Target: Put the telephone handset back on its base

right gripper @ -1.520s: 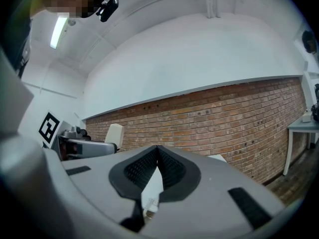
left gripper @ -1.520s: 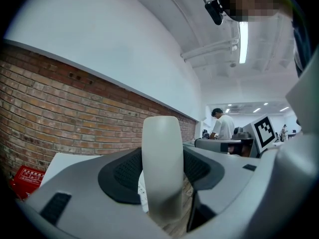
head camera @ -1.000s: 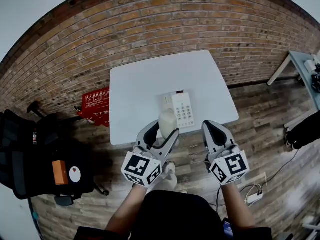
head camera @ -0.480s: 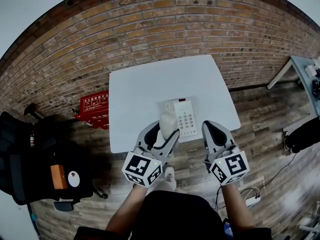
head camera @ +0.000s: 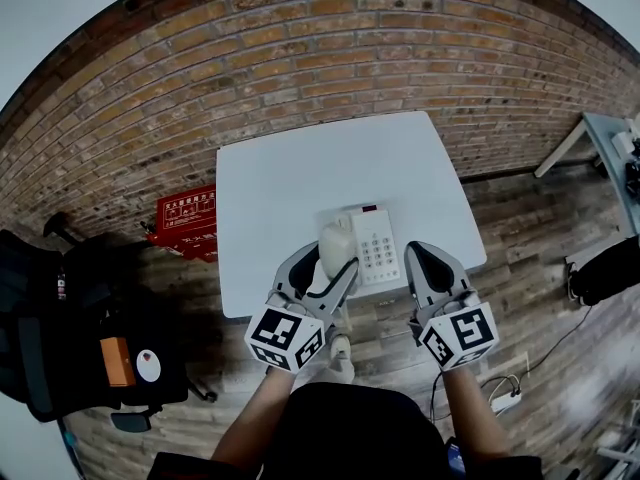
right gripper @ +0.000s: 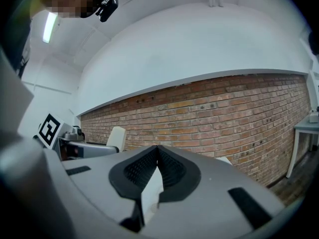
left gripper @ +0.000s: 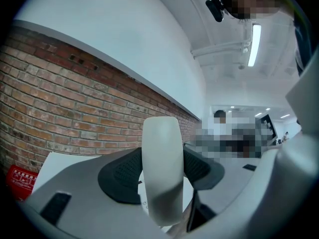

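Handset, white plastic, curved [head camera: 335, 244]: clamped between the jaws of the left hand-held gripper [head camera: 327, 262], over the left side of the white keypad telephone base [head camera: 377, 248] near the white tabletop's [head camera: 300, 183] front edge. Right hand-held gripper [head camera: 426, 258]: jaws pressed together, holding nothing.

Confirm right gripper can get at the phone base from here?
Probably yes: right gripper hangs just right of the phone base, nothing between them; the handset in the left gripper is on the other side. Right jaws shut, though.
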Demonstrator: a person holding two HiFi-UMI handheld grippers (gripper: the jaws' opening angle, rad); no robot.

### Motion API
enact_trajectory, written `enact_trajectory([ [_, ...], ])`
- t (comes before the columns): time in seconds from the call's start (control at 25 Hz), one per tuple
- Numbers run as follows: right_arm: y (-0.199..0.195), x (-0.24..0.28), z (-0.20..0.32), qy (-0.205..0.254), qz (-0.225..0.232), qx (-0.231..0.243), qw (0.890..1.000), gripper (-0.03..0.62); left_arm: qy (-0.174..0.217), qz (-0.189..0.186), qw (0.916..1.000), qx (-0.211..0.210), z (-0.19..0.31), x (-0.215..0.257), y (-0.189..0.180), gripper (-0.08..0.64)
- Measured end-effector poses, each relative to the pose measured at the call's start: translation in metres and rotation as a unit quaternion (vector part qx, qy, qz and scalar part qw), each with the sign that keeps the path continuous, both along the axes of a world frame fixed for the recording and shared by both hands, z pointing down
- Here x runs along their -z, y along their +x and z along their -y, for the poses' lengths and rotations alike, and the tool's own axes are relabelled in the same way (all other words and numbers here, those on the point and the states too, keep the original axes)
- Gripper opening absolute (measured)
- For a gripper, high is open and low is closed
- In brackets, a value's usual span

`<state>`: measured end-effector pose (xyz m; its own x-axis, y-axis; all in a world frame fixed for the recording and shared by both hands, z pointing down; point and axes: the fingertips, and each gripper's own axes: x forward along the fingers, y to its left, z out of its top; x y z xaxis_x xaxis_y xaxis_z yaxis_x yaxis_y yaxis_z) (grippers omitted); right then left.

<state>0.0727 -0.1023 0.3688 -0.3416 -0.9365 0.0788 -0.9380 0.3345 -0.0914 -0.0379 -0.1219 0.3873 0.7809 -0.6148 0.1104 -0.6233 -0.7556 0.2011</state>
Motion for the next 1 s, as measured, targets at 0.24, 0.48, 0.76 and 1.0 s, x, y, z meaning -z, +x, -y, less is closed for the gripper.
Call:
enact_trajectory([
  [0.24, -0.002, -0.004, 0.016, -0.006, 0.0, -0.013, 1.0, 0.014, -0.005, -0.001, 0.9999, -0.016, 0.016, -0.004, 0.001, 0.25],
  [0.48, -0.005, -0.006, 0.031, -0.012, -0.007, -0.024, 1.0, 0.014, -0.013, -0.011, 0.9995, -0.027, 0.032, -0.009, -0.001, 0.25],
  [0.76, -0.012, -0.014, 0.041, -0.019, -0.008, -0.034, 0.999, 0.014, -0.02, -0.01, 0.9992, -0.032, 0.044, -0.02, -0.009, 0.25],
  [1.0, -0.015, -0.013, 0.041, -0.023, -0.012, -0.04, 0.999, 0.014, -0.024, -0.013, 0.999, -0.037, 0.047, -0.022, -0.013, 0.25],
])
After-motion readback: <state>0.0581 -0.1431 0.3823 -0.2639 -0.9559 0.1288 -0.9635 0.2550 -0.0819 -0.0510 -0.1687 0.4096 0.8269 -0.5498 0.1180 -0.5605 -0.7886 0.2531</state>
